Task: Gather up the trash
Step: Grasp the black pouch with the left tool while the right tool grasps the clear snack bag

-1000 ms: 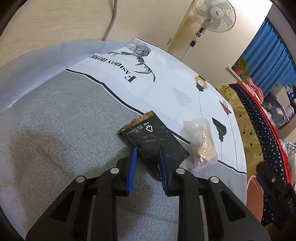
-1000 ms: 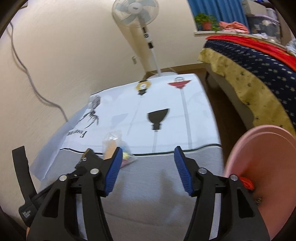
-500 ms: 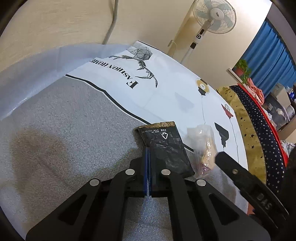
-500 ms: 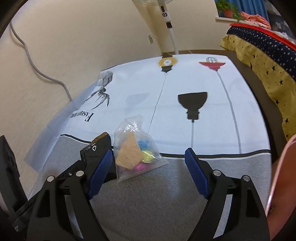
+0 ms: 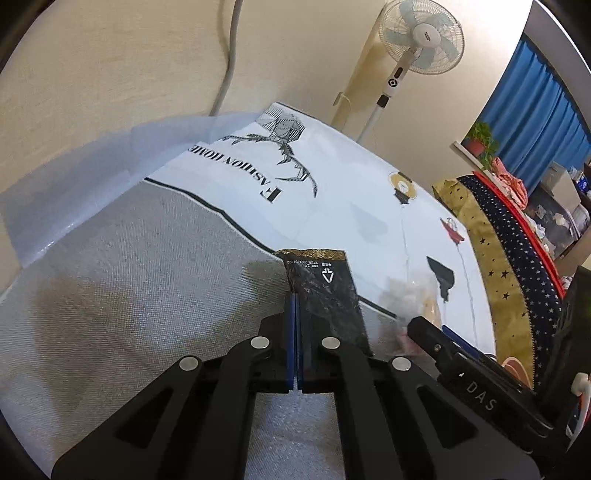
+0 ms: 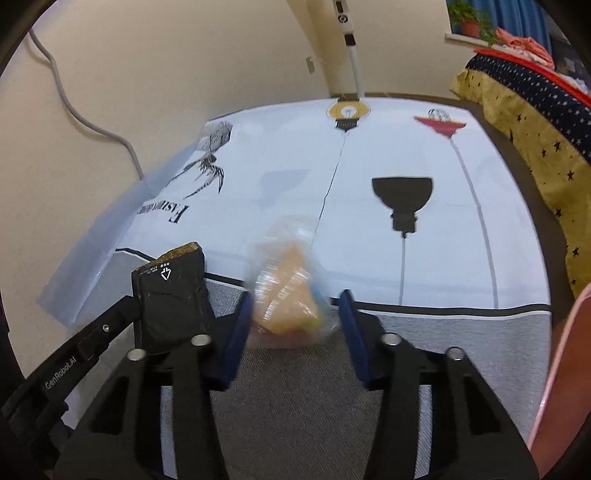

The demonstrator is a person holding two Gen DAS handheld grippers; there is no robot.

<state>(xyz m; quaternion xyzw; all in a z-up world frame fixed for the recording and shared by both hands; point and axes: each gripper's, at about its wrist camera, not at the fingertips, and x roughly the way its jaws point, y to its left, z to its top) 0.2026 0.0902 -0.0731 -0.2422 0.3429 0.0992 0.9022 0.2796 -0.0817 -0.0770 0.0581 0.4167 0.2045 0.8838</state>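
1. Grey-and-white printed cloth (image 5: pixel 110 295) covers the counter beside a cream wall (image 5: pixel 110 55).
2. On the cloth's grey part, at the border stripe, a black wrapper (image 5: pixel 325 291) is pinched at its near edge by the left gripper (image 5: pixel 295 317), jaws fully together.
3. Just beside it lies a clear bag of scraps (image 6: pixel 288 295), between the right gripper (image 6: pixel 295 332) jaws, which are closing, pads not yet pressing.
4. Beyond stand a fan (image 5: pixel 421 33), blue curtain (image 5: pixel 535 110) and starry bedspread (image 5: pixel 517 258); a pink bin rim (image 6: pixel 565 350) sits right.
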